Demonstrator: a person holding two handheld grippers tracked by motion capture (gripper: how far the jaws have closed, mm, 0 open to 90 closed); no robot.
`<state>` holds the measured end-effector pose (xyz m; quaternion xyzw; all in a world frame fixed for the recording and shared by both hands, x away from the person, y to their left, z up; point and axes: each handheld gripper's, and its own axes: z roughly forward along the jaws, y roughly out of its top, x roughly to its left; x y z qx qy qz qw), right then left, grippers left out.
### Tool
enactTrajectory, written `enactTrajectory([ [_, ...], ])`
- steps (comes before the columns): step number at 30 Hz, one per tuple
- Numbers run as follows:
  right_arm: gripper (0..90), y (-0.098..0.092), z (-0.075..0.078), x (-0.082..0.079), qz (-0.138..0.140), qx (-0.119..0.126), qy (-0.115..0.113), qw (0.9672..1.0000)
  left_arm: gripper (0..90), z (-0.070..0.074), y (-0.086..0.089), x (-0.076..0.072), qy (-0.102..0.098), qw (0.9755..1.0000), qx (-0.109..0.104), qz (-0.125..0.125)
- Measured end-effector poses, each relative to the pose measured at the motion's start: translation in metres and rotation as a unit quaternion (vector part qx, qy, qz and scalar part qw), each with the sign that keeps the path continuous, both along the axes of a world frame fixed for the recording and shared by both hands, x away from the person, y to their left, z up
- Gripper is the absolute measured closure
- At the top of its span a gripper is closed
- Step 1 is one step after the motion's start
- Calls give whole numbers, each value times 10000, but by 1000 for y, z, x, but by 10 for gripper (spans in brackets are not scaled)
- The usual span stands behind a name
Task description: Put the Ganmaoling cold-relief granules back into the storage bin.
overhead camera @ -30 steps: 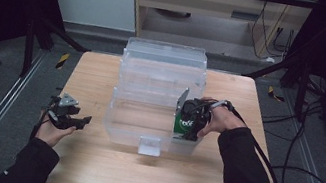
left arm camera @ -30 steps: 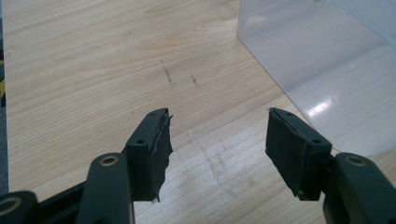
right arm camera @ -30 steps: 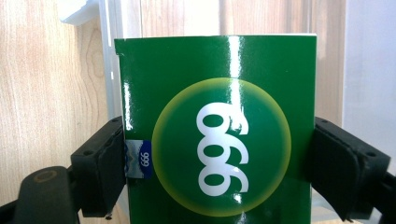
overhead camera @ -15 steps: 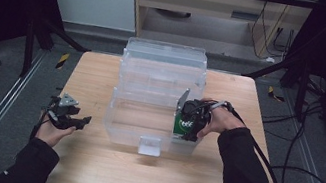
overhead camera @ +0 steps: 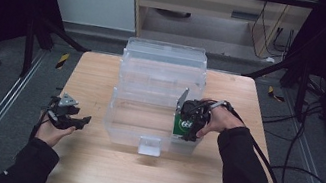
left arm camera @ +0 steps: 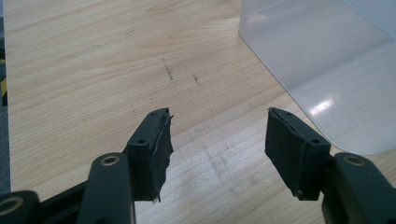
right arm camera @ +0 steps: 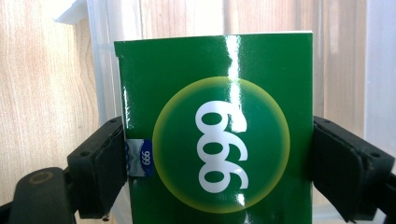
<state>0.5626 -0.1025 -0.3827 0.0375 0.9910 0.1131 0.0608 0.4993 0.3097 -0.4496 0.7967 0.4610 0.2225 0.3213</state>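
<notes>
Right tongs are clamped on both sides of a green box printed 999, holding it at the near right corner of the clear plastic bin — apparently just inside the wall, though the see-through plastic makes that hard to judge. Left tongs gape wide and empty, low over the bare tabletop beside the bin.

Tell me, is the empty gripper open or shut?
Open. The left gripper has a wide gap between its jaws, with bare wooden table showing through.
</notes>
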Motion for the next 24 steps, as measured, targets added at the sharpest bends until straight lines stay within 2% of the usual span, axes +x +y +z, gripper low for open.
enactTrajectory([
  [3,140,1,-2,0,-10,-67,7,10000,403,0,0,0,-4,10000,-7,5],
  [7,138,-1,0,1,-53,-8,30,10000,406,0,1,0,6,10000,12,5],
  [10,144,-3,5,0,-105,131,30,9999,406,0,0,0,-7,10000,1,9],
  [13,146,-6,8,-1,-138,119,3,9998,407,0,0,0,-6,10000,11,1],
  [19,189,-9,18,-5,-207,328,-87,9992,413,1,1,0,-20,10000,-12,7],
  [22,202,-11,24,-9,-369,415,-102,9984,420,2,1,-1,-42,10000,-16,2],
  [24,215,-12,27,-11,-346,469,-132,9982,428,2,0,-1,-58,10000,-28,-2],
])
